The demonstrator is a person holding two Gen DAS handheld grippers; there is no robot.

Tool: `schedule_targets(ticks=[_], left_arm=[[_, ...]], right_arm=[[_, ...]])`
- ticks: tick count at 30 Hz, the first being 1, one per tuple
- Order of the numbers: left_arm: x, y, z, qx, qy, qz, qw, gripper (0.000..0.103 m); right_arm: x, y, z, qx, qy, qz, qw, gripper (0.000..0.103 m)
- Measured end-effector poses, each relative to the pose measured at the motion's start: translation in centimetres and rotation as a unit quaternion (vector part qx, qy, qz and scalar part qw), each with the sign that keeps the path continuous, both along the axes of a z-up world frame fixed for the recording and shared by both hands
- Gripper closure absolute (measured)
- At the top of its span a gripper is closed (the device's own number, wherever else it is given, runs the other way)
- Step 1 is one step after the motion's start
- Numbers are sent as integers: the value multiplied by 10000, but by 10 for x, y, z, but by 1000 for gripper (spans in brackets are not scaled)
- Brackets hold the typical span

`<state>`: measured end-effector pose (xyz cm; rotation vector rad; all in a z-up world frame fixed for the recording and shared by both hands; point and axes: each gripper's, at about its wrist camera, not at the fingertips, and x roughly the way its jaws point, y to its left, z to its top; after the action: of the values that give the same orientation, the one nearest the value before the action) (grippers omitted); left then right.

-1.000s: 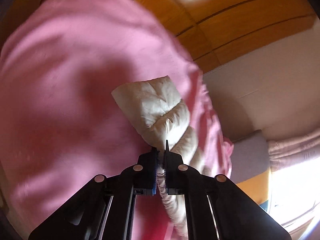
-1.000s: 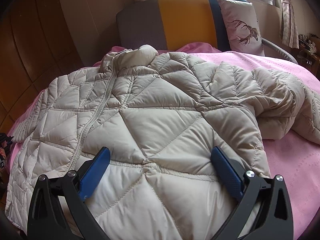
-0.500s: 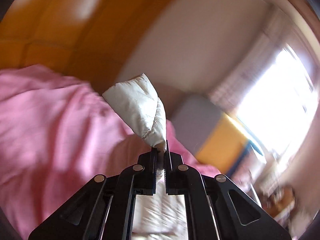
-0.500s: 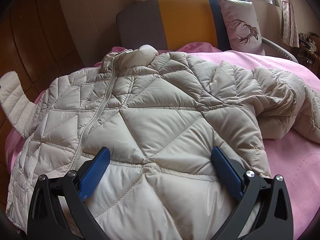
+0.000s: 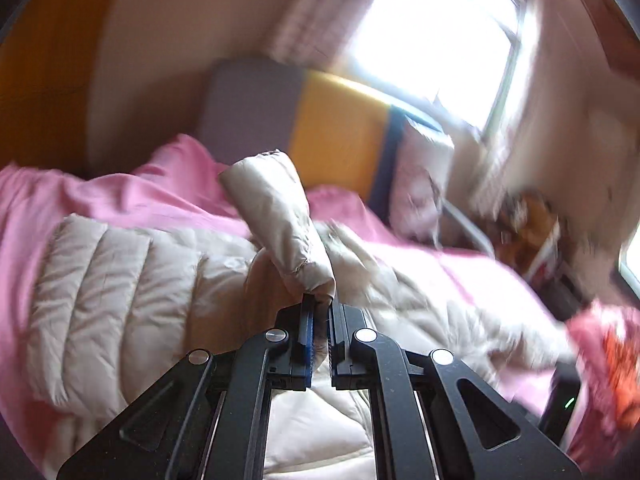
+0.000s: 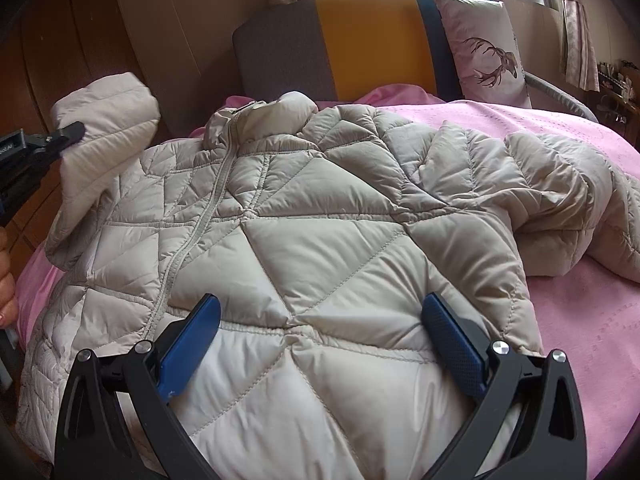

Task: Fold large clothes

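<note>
While the right claw (image 6: 320, 340) rests w/ its blue pads spread wide on the jacket (image 6: 304, 240), pressing the hem area w/o gripping, the quilted beige body lies flat on the pink bedspread (image 6: 560, 128) just ahead of it. Off to its left, the left claw (image 5: 318, 312) is clenched on the sleeve (image 5: 276, 216), cuff end lifted clear of the bed. Beyond: grey-and-yellow headboard (image 6: 360, 40), deer-print pillow (image 6: 484, 48).
</note>
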<state>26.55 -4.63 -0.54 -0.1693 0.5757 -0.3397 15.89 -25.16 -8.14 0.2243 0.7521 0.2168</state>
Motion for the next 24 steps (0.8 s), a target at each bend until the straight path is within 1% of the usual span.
schedule_targets(ticks=[1, 3, 5, 7, 8, 9, 10, 11, 12, 13, 14, 15, 17, 18, 19, 20, 21, 22, 23, 24], left_arm=[[3, -11, -8, 159, 64, -97, 9998, 99], [12, -25, -23, 316, 229, -329, 9987, 99], [13, -39, -33, 417, 298, -550, 9972, 99], [15, -52, -42, 641, 378, -724, 9946, 99], [15, -56, -45, 744, 412, -775, 9934, 98], [15, -59, -49, 805, 469, -838, 9921, 94], [16, -60, -51, 810, 560, -937, 9907, 84], [13, -57, -50, 678, 650, -1092, 9896, 68], [5, -53, -45, 561, 637, -1167, 9895, 55], [-2, -53, -41, 477, 563, -1177, 9903, 27], [-12, -44, -33, 357, 345, -1118, 9925, 16], [-21, -35, -26, 263, 149, -1068, 9938, 16], [-31, -11, -15, 141, 55, -908, 9958, 16], [-33, -1, -12, 109, 52, -768, 9970, 16], [-35, 20, -8, 29, 9, -512, 9987, 16], [-36, 34, -6, -7, -14, -319, 9995, 18], [-35, 54, -4, -19, -37, 6, 10000, 23], [-32, 67, -1, -19, -45, 230, 9997, 36], [-28, 86, -1, -14, -20, 545, 9985, 47], [-20, 103, -3, 3, 60, 799, 9968, 53]], right_arm=[[0, 0, 0, -2, -1, 0, 10000, 2], [0, 0, 0, -4, -1, -1, 10000, 2], [0, 0, 0, -4, 1, 0, 10000, 2], [0, -1, -1, -3, 5, 2, 10000, 2], [0, 0, -1, -7, 10, 0, 10000, 2], [0, 0, -1, -12, 12, 0, 10000, 2], [-1, 0, -1, -13, 11, -2, 10000, 2], [-1, 0, -1, -11, 12, -2, 10000, 2], [0, 1, -1, -12, 14, -2, 10000, 2], [-1, 0, -1, -14, 13, -2, 10000, 2], [0, 0, -1, -14, 12, -2, 10000, 2], [-1, 1, -1, -14, 13, -2, 10000, 2], [0, 0, -1, -15, 12, -1, 10000, 2], [0, 0, -1, -15, 13, -1, 10000, 2], [0, 0, -1, -15, 12, -1, 10000, 2], [-1, 1, -1, -14, 7, -1, 10000, 2], [0, 1, -1, -12, 5, -2, 10000, 2], [0, 1, -1, -12, 6, -2, 10000, 2], [0, 1, -1, -15, 7, -3, 10000, 2], [0, 1, -1, -15, 5, -4, 10000, 2]])
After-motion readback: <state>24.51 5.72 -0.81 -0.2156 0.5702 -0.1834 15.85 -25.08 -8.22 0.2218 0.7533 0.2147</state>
